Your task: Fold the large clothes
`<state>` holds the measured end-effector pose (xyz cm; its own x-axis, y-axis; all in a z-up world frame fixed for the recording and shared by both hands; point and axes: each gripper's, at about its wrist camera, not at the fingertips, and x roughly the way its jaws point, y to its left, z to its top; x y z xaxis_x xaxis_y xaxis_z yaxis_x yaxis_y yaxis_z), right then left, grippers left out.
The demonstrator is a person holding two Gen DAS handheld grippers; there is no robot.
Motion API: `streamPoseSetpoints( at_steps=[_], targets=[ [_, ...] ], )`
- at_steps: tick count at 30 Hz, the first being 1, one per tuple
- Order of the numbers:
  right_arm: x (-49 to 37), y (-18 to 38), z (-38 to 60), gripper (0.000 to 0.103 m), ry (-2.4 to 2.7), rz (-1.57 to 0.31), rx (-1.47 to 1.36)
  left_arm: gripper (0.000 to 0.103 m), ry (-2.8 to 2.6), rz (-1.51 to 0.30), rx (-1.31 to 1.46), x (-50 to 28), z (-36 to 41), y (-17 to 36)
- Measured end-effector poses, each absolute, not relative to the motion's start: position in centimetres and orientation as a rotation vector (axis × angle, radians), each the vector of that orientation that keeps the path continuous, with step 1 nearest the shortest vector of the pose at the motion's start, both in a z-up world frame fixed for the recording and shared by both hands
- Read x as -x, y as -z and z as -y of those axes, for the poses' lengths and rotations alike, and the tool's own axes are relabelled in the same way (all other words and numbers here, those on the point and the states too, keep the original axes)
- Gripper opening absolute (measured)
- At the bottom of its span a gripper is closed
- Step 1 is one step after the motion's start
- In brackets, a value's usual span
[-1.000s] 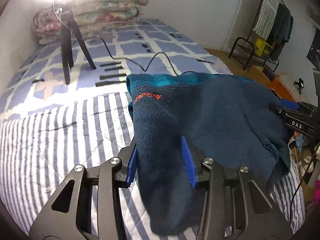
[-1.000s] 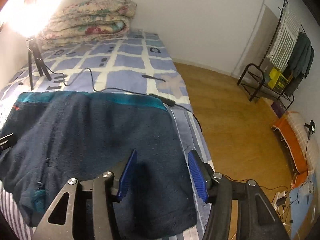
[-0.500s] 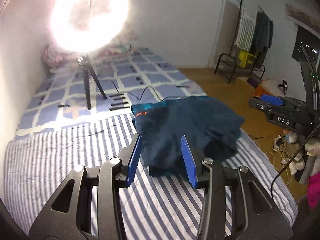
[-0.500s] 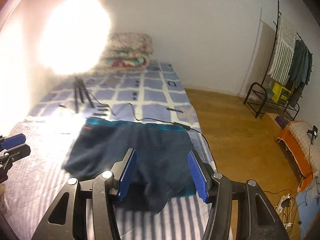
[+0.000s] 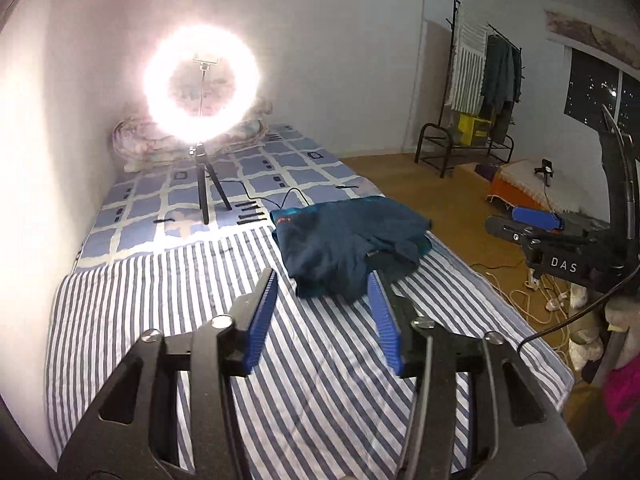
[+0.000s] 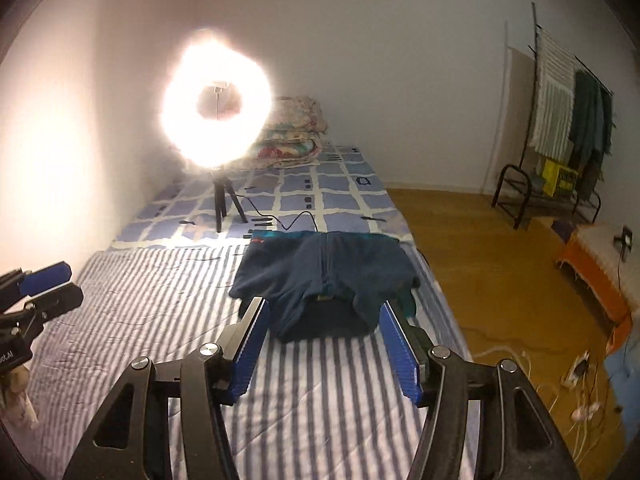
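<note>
A dark blue fleece garment (image 5: 344, 240) (image 6: 320, 264) with a teal collar edge lies folded in a rumpled heap on the striped sheet (image 5: 168, 300), near the bed's right edge. Both grippers hang above the bed, well back from it. My left gripper (image 5: 323, 280) is open and its jaws are opening, with nothing between the blue pads. My right gripper (image 6: 324, 306) also stands open and empty. Each gripper shows at the edge of the other's view: the right gripper (image 5: 536, 220) and the left gripper (image 6: 44, 280).
A lit ring light on a tripod (image 5: 202, 184) stands on the checked blanket (image 6: 340, 200) behind the garment, its cable (image 5: 288, 196) trailing toward the fleece. A folded quilt (image 6: 292, 136) lies at the head. A wall runs along the left. Wood floor (image 6: 480, 248), a clothes rack (image 6: 560, 152) and floor cables lie to the right.
Both grippers have let go of the fleece and pulled back and upward from it. The garment, spread under the fingers a second ago, now lies folded on the bed, farther away.
</note>
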<state>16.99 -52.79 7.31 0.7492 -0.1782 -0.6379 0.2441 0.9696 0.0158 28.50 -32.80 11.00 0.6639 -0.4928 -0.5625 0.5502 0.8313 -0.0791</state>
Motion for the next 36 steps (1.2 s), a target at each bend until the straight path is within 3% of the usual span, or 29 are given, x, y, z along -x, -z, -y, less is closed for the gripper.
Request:
streamPoseSetpoints(
  at_steps=[4,7,10,11,15,17,19,36],
  targets=[
    [-13.1,-7.2,51.7,0.061,0.237,-0.668,-0.128,0.052,0.598,-0.602,-0.099,-25.1,31.1,-11.1],
    [-10.6,-6.9,50.6,0.069,0.253,-0.655,-0.117,0.068,0.601,-0.585,-0.097,-22.8,30.0,-11.3],
    [-9.0,-6.5,49.8,0.071,0.25,-0.647,-0.108,0.074,0.603,-0.555,-0.108,-20.8,29.3,-11.5],
    [-8.6,-6.4,49.7,0.075,0.246,-0.64,-0.111,0.081,0.604,-0.545,-0.111,-20.2,29.1,-11.5],
    [-7.5,-6.4,49.7,0.087,0.267,-0.606,-0.12,0.086,0.609,-0.522,-0.124,-18.7,29.0,-11.7],
    [-7.1,-6.5,49.6,0.094,0.278,-0.583,-0.119,0.098,0.602,-0.516,-0.15,-18.4,29.2,-11.6],
    [-6.7,-6.6,49.5,0.101,0.283,-0.562,-0.11,0.103,0.59,-0.503,-0.161,-18.0,29.0,-11.5],
    [-8.0,-5.5,48.3,0.103,0.264,-0.567,-0.054,0.103,0.465,-0.528,-0.207,-17.6,28.1,-9.8]
  ],
)
